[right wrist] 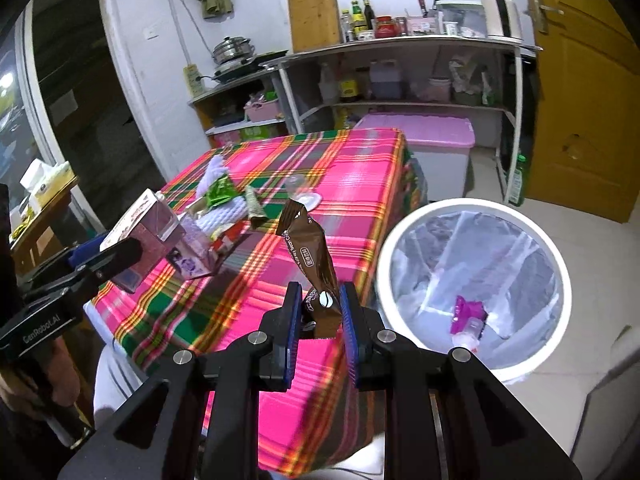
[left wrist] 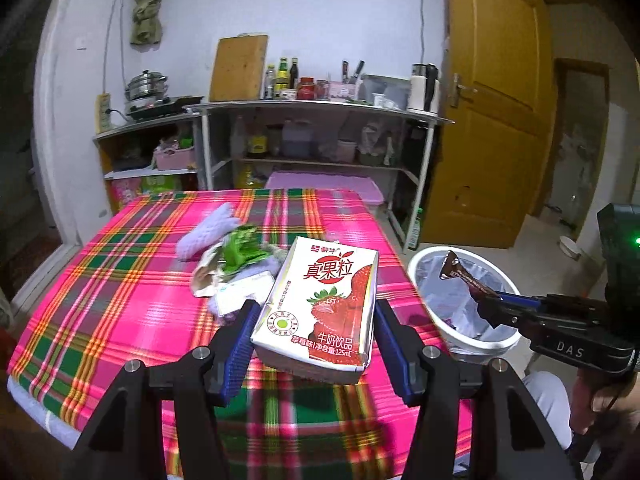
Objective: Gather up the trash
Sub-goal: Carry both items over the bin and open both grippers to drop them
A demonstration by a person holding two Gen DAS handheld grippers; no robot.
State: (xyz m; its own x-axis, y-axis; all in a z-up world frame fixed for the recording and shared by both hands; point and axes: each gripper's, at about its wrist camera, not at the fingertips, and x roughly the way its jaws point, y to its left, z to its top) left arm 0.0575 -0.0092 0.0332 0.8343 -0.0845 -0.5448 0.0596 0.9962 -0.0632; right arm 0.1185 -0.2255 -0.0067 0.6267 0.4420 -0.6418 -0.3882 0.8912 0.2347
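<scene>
My left gripper [left wrist: 316, 320] is shut on a white strawberry milk carton [left wrist: 324, 304], which it holds above the pink plaid table [left wrist: 120, 300]. From the right wrist view that carton [right wrist: 140, 220] shows at the far left, in the left gripper [right wrist: 120, 248]. My right gripper [right wrist: 320, 312] is shut on a brown snack wrapper [right wrist: 310, 256] that stands up from its pads, near the table's corner. The same wrapper [left wrist: 460, 274] hangs over the white lined bin [left wrist: 460, 344]. The bin [right wrist: 560, 264] on the floor holds a magenta packet [right wrist: 468, 312].
More litter lies mid-table: a green wrapper [left wrist: 240, 250], white foam netting [left wrist: 208, 236], paper scraps [left wrist: 236, 288]. Behind the table stand a metal shelf rack [left wrist: 320, 112] with bottles, a pink-lidded box [right wrist: 420, 132] and a yellow door [left wrist: 492, 100].
</scene>
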